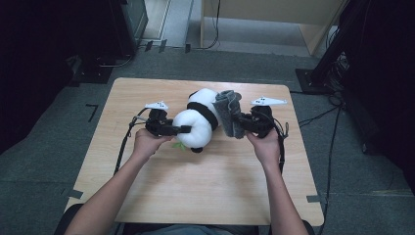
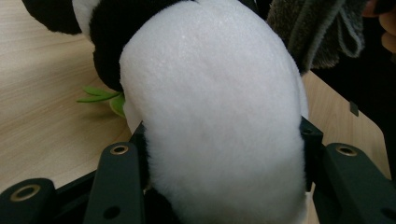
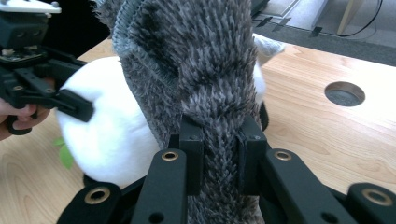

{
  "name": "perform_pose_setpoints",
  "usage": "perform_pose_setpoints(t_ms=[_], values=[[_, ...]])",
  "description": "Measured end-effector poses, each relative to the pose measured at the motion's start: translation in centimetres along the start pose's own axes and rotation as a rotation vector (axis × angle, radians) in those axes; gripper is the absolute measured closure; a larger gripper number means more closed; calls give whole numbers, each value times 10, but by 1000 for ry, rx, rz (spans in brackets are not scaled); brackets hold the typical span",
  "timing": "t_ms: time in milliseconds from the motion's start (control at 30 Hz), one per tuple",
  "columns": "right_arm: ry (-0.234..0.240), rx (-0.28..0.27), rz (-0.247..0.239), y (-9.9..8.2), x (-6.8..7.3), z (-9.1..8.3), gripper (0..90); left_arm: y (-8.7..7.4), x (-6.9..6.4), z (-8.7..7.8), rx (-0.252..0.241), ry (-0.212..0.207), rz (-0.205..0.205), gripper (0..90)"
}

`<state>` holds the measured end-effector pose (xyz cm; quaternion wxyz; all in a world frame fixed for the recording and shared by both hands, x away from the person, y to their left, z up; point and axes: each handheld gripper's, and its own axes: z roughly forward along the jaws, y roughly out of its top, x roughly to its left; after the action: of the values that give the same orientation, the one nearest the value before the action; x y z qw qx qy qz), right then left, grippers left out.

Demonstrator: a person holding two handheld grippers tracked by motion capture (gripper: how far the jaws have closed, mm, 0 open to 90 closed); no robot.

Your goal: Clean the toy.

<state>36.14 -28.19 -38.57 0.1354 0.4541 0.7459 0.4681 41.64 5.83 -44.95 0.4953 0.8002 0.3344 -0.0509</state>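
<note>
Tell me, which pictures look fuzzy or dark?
High view: the table is evenly lit, the room's side edges very dark. Left gripper view: the toy panda sits so close that its white fur looks soft and washed out. Right gripper view: the grey furry cloth is sharp, while the left gripper behind is slightly blurred.

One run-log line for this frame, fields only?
left gripper: shut on panda plush | right gripper: shut on grey furry cloth | cloth: beside panda | table: wood
</note>
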Motion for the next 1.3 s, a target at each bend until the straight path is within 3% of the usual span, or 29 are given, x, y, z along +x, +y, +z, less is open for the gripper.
perform_pose_setpoints(t_ms=[167,333,533,567,633,833,1000,1100,1233,1300], values=[[26,1,-1,1,14,-1,776,3,-12,-4,-17,29,-22,440],[55,3,-1,2,25,3,776,-1,-10,-2,-63,19,-57,448],[97,35,13,2,38,17,771,-2,-16,6,-68,19,-60,450],[114,68,8,1,44,26,776,-2,-22,7,-60,38,-45,451],[113,87,-11,-1,50,32,778,-2,-24,8,-58,48,-35,452],[148,107,-50,-6,71,45,779,-2,-21,8,-67,42,-65,453],[95,134,-169,-13,93,56,779,-3,-22,7,-72,67,-70,457],[76,140,-188,-17,101,61,781,-3,-19,7,-61,71,-79,459],[96,139,-194,-24,106,66,781,-4,-17,7,-61,73,-96,459],[96,127,-226,-27,109,68,774,-4,-14,5,-65,67,-111,458]])
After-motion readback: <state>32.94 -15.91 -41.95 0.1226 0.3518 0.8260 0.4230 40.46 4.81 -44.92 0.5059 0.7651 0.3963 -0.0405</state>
